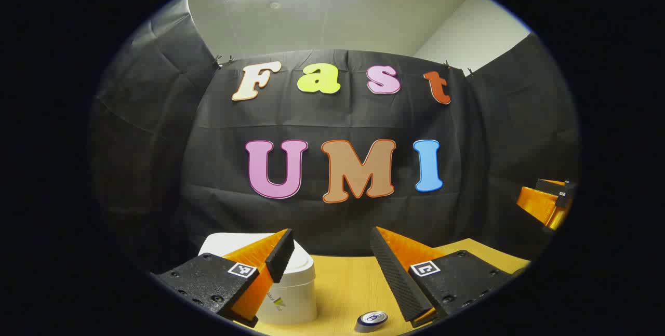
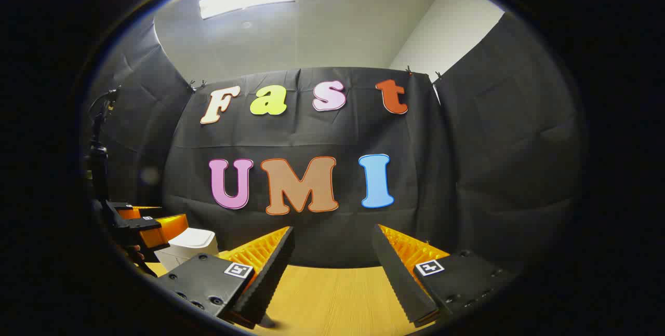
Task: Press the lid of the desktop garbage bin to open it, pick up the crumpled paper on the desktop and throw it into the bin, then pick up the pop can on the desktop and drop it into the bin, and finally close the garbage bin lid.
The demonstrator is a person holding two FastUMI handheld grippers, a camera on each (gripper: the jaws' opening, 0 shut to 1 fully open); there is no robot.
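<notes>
In the left gripper view a white desktop bin (image 1: 288,294) with its lid down stands on the wooden table (image 1: 343,284), partly behind my left finger. A pop can (image 1: 372,318) stands upright at the bottom edge, its top visible between my fingers. My left gripper (image 1: 332,245) is open, held above the table with nothing between its fingers. In the right gripper view my right gripper (image 2: 332,240) is open too, over bare table (image 2: 332,294). The white bin (image 2: 188,245) sits far left there, behind the other gripper (image 2: 150,227).
The black cloth wall closes off the back and both sides. In the left gripper view the other gripper (image 1: 545,202) hangs at the far right, above table height. A stand with cables (image 2: 98,138) rises at the far left of the right gripper view.
</notes>
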